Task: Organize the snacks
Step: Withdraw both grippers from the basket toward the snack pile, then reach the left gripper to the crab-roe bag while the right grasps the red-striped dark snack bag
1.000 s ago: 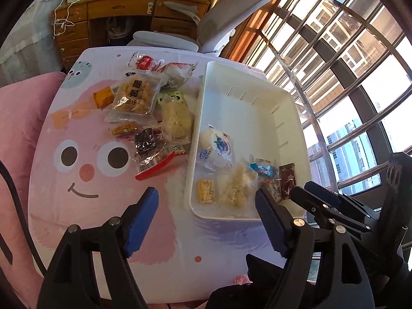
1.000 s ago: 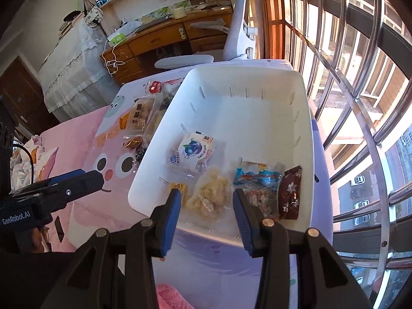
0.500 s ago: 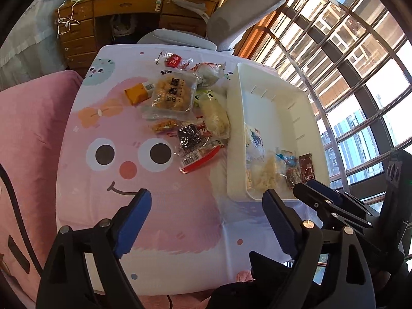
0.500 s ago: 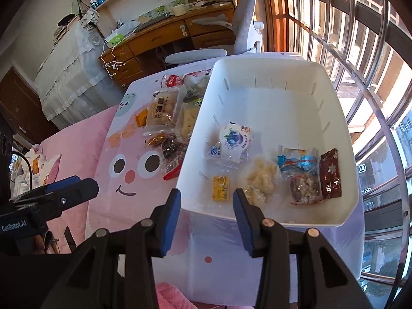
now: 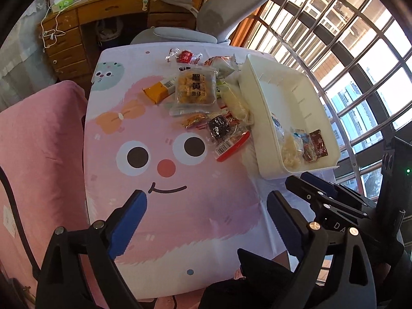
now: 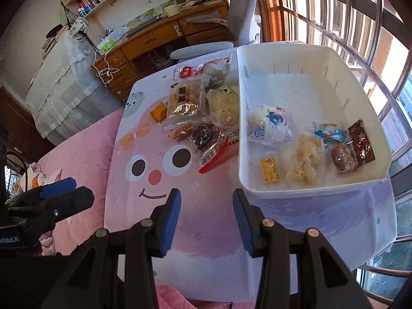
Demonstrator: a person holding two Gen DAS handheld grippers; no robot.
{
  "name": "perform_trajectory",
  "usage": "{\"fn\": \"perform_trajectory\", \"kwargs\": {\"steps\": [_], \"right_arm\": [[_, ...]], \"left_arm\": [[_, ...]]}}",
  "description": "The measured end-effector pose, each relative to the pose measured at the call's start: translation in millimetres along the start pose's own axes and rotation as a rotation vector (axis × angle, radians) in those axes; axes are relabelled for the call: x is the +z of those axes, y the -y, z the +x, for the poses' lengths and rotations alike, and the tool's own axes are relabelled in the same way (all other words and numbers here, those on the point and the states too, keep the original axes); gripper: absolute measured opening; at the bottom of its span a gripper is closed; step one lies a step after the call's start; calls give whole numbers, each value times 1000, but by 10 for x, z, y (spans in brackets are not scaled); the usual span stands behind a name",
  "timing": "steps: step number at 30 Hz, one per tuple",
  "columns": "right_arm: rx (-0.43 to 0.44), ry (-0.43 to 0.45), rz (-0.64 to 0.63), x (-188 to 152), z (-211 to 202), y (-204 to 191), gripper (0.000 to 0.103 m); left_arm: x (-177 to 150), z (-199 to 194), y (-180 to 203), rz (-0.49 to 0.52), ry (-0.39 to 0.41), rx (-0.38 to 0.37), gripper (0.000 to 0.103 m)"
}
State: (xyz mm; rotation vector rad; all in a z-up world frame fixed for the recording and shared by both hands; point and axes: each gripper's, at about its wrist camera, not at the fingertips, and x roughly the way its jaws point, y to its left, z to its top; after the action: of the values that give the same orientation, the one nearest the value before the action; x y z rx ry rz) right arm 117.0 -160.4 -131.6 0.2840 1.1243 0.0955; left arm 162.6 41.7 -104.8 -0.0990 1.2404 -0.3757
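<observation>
A heap of loose snacks lies on the pink cartoon-face tablecloth (image 5: 159,167): a big clear pack of yellow pastries (image 5: 195,90) (image 6: 184,100), an orange packet (image 5: 155,92), a dark snack (image 5: 219,127) and a red-edged pack (image 5: 231,146). To their right stands a white bin (image 5: 260,82) (image 6: 242,103). It holds a blueberry pack (image 6: 270,126), a small yellow packet (image 6: 269,170) and several more. My left gripper (image 5: 206,200) hovers over the cloth's smile, its jaws opening with nothing between them. My right gripper (image 6: 206,197) is open and bare near the bin's front left corner.
A grey office chair (image 5: 226,7) and a wooden desk (image 5: 116,7) stand behind the table. Pink bedding (image 5: 38,141) borders the table's left side. A metal window grille (image 5: 347,38) runs close along the right, behind the bin.
Both grippers have shifted left, away from the bin and over the cartoon face. The left jaws have spread wider. The right jaws keep the same gap.
</observation>
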Motion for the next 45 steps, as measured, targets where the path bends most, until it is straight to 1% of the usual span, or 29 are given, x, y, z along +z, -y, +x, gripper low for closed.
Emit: {"fn": "perform_trajectory", "kwargs": {"steps": [4, 10, 13, 17, 20, 24, 29, 32, 35, 39, 45], "right_arm": [[-13, -28, 26, -116, 117, -144, 42], [-32, -76, 38, -229, 304, -317, 43], [-35, -98, 28, -251, 398, -408, 43], [-49, -102, -14, -242, 474, -523, 43], [-69, -91, -62, -208, 524, -595, 43], [-95, -57, -133, -130, 586, -684, 43], [-160, 20, -239, 18, 671, -765, 45], [-188, 50, -280, 116, 754, -781, 46], [-208, 64, -293, 189, 859, -766, 48], [-222, 74, -290, 248, 1008, -742, 48], [-273, 92, -294, 323, 1248, -730, 48]], "left_arm": [[-27, 70, -191, 5, -41, -10, 94], [-47, 207, -431, -19, -105, 10, 94], [-26, 224, -538, -33, -105, 30, 94], [72, 226, -677, -69, -84, 29, 94], [206, 238, -750, -93, -44, 29, 94], [457, 250, -787, -95, 5, 57, 94], [761, 305, -737, -55, 71, 75, 94], [954, 387, -675, -18, 97, 61, 94], [1156, 546, -626, -3, 95, 49, 94], [1450, 823, -588, -2, 61, 28, 94], [1740, 1214, -450, 40, 21, 15, 94]]}}
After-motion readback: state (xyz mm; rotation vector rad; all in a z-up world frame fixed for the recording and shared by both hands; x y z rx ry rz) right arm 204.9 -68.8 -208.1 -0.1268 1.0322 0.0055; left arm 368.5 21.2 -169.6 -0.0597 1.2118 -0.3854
